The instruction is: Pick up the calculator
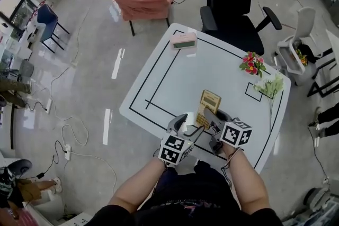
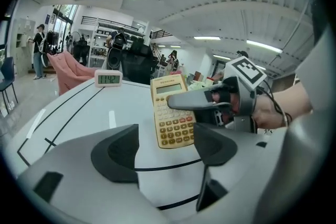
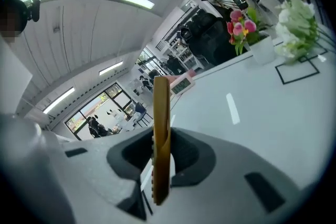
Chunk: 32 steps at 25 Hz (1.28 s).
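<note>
The person's forearms (image 1: 139, 188) are reaching in from 6 o'clock in the head view, each carrying a gripper over the near edge of the white table (image 1: 175, 77). The right gripper (image 1: 212, 117) is gripping the yellow calculator (image 1: 209, 101). Its own view is showing the thin body edge-on, one pad pressing on each flat face, which I think is the safest hold on so flat a thing. The calculator is sitting near the table's 5 o'clock edge, its keypad facing the left gripper (image 1: 184, 123); I cannot tell if its lower edge is touching the table. The left gripper is waiting at its 8 o'clock, jaws wide apart with nothing between them, probably ready to steady it. The pink digital clock (image 1: 184, 41) at 12 o'clock is standing well apart, not hindering the lift.
</note>
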Each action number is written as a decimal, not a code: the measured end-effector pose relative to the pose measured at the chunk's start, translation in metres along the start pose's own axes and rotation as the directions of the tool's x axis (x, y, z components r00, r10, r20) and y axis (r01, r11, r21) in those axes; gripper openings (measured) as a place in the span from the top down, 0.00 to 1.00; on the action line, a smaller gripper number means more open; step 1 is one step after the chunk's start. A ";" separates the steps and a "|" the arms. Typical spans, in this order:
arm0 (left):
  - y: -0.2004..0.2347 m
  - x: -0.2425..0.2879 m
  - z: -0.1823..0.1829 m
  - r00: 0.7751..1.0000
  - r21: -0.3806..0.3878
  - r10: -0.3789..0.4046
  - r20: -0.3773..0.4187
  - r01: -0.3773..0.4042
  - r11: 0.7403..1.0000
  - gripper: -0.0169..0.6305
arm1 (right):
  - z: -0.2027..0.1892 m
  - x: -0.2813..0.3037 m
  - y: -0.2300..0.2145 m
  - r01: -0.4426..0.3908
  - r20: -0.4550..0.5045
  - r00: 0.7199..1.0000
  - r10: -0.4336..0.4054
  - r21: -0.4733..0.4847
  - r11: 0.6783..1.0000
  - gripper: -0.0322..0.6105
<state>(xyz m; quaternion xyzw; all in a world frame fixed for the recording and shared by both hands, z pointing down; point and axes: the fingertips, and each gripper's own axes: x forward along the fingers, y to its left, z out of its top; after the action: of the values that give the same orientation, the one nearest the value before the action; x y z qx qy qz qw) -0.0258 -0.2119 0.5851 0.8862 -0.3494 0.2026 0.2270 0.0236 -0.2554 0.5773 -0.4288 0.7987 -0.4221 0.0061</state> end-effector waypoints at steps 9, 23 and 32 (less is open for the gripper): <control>0.011 -0.054 0.039 0.990 0.040 0.007 0.140 -0.012 0.999 0.84 | 0.040 -0.036 0.046 0.140 0.212 0.973 -0.089 -0.241 0.960 0.82; -0.018 -0.138 0.072 0.950 0.150 -0.216 0.224 0.186 0.971 0.97 | 0.038 -0.109 0.138 0.301 0.424 0.892 -0.157 -0.299 0.906 0.82; -0.042 -0.165 0.054 0.924 0.154 -0.329 0.197 0.302 0.941 0.97 | -0.002 -0.151 0.173 0.395 0.484 0.847 -0.221 -0.294 0.870 0.82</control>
<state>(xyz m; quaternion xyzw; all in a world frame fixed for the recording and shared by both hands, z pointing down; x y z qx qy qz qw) -0.0964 -0.1265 0.4451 0.9599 -0.2121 0.0847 0.1625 0.0008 -0.1024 0.4074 -0.6294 0.7625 -0.1466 0.0313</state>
